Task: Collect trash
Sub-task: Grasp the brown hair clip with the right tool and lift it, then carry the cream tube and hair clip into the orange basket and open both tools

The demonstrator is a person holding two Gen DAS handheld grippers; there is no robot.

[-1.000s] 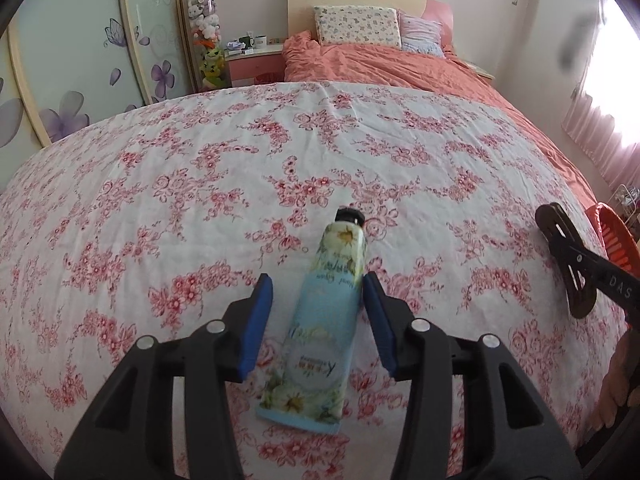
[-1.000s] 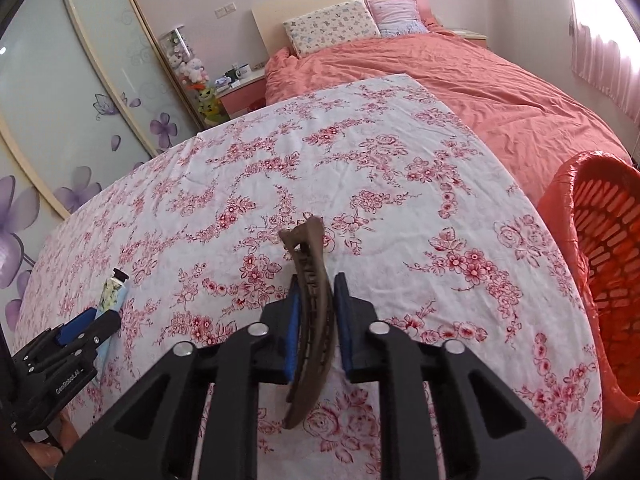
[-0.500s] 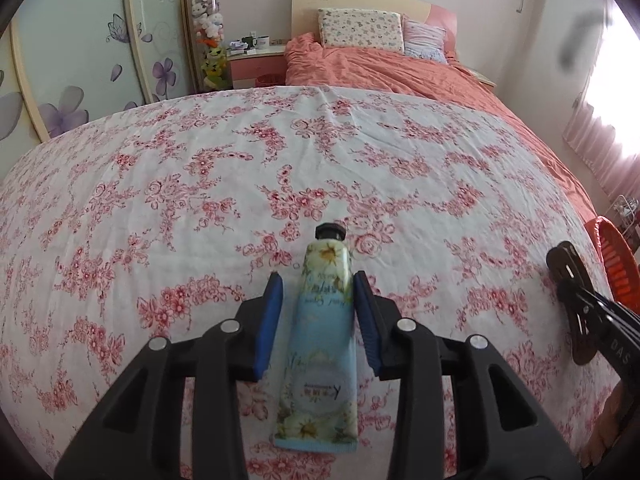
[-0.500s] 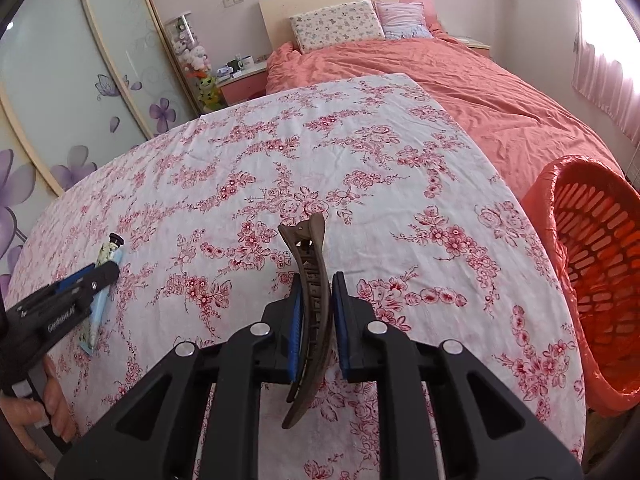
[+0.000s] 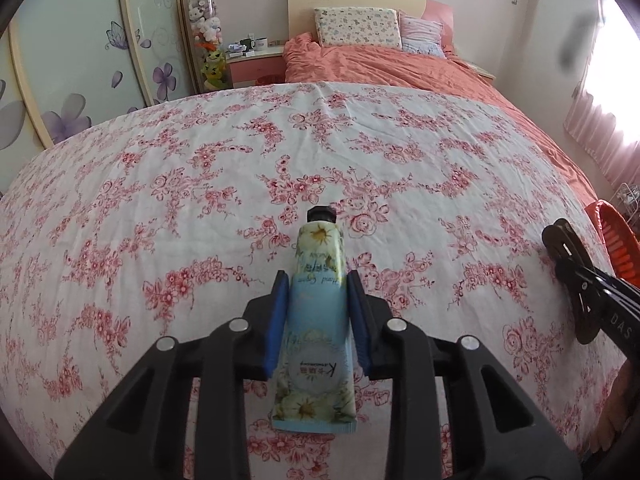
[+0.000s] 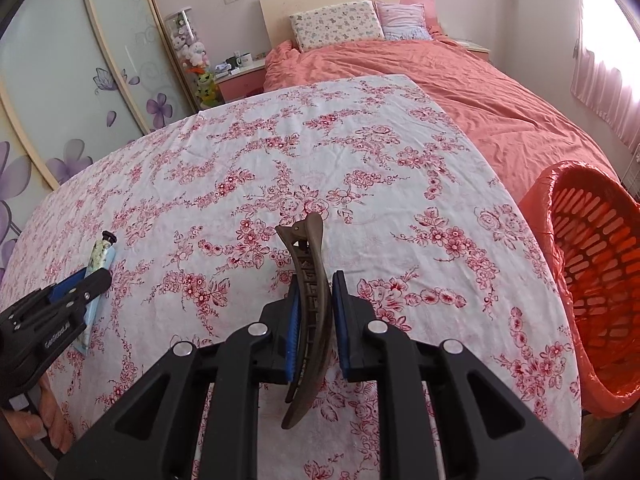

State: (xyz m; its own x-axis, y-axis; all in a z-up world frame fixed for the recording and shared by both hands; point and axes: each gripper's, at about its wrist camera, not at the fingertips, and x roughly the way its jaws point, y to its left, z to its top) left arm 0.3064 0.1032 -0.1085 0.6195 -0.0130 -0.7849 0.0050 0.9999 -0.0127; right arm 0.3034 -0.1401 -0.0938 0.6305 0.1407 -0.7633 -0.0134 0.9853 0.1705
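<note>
The left gripper has just been closing, and its blue pads are now against both sides of the hand cream tube; a second ago they stood clear of it with floral cloth showing in the gaps either side. The tube now sits squarely between the fingers rather than angled across them. On the other side, no change in grip: the right gripper was clamped on the brown hair clip a second ago and is clamped on it now, at the same narrow width. The orange basket shows more fully at that view's right edge than before.

The tube's long axis runs straight along the left gripper's fingers, black cap pointing away toward the far bed, flat crimped end nearest the camera. It is over the red-flowered tablecloth; whether it rests on it or is lifted I cannot tell.

The hair clip stands on edge between the right gripper's pads, long axis along the fingers, its pinch end forward and its curved tail hanging back past them, above the cloth. The basket with its orange liner sits off the table's right edge.
</note>
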